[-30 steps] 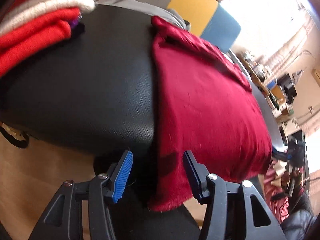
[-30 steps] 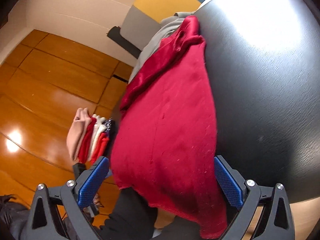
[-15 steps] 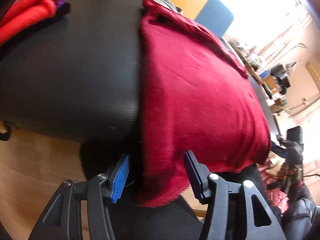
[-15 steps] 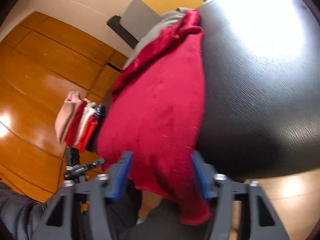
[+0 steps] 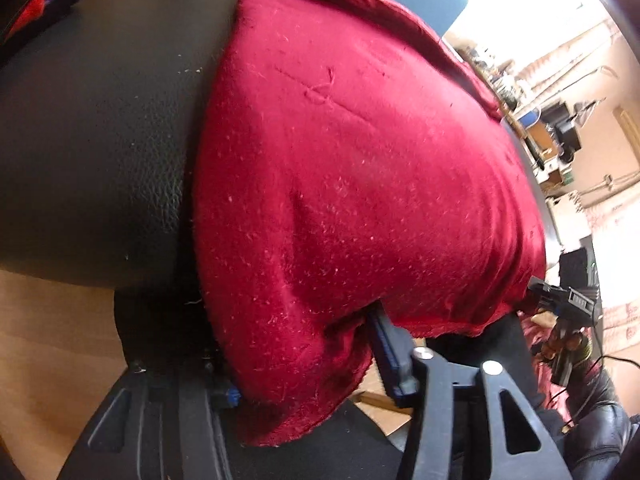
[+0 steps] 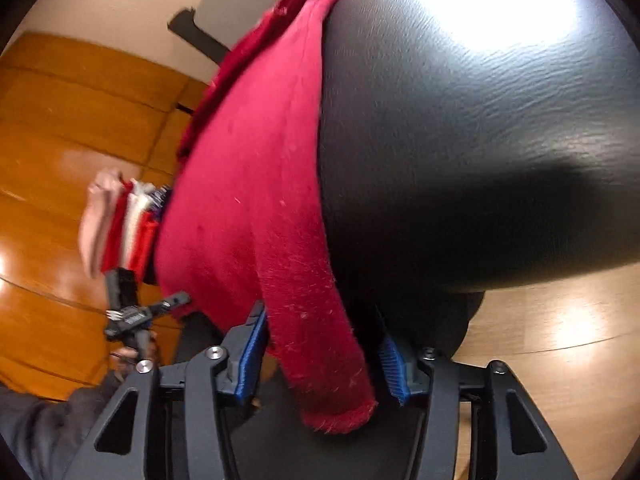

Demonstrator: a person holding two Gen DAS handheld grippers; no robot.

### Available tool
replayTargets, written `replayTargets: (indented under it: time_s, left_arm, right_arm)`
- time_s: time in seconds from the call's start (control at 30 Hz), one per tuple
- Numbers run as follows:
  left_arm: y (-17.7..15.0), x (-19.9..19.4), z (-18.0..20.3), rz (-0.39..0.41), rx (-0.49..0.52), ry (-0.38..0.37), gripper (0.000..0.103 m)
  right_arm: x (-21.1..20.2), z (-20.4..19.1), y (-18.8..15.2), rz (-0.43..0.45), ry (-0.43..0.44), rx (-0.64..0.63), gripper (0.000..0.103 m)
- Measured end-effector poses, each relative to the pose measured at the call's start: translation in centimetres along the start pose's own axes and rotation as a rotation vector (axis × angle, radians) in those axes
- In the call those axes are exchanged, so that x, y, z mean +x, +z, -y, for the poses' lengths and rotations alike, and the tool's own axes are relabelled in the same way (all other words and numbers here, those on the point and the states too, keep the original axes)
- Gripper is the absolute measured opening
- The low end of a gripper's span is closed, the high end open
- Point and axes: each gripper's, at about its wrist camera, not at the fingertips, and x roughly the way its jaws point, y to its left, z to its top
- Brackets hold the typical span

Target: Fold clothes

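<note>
Crimson garment (image 5: 360, 184) hem lies between both grippers' parted fingers (image 6: 250, 356).

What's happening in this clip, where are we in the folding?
A person with handheld tongs in each hand is working on a dark red garment spread on a black table, its near edge hanging over the table's front. The left tongs straddle one hanging corner and the right tongs straddle the other; their jaws look open around the cloth, not clamped yet. A stack of folded clothes sits at the table's far left. This garment's fold seems about to start.
</note>
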Motion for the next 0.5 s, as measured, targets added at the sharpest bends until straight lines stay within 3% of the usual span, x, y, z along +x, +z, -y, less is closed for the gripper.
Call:
replayTargets:
  time_s: [0.03, 0.07, 0.1, 0.17, 0.3, 0.5]
  left_arm:
    - [0.0, 0.0, 0.2, -0.004, 0.013, 0.006, 0.024]
    - [0.0, 0.0, 0.4, -0.008, 0.026, 0.012, 0.018]
    - [-0.1, -0.2, 0.7, -0.009, 0.036, 0.001, 0.013]
    - [-0.2, -1.4, 1.0, 0.004, 0.043, -0.072, 0.011]
    - [0.5, -5.4, 1.1, 0.080, 0.017, -0.254, 0.010]
    - [4.8, -10.1, 1.1, 0.234, -0.037, -0.461, 0.010]
  right_arm:
    - [0.0, -0.3, 0.1, -0.009, -0.009, -0.018, 0.021]
    - [-0.1, -0.9, 0.2, -0.016, -0.013, -0.047, 0.012]
    - [-0.5, -1.8, 0.2, -0.023, -0.017, -0.078, 0.009]
    - [-1.2, -3.5, 0.3, -0.032, -0.017, -0.141, 0.009]
    - [-3.8, -6.8, 1.0, 0.032, 0.086, -0.228, 0.008]
    - [-5.3, -9.9, 4.3, 0.156, 0.242, -0.236, 0.008]
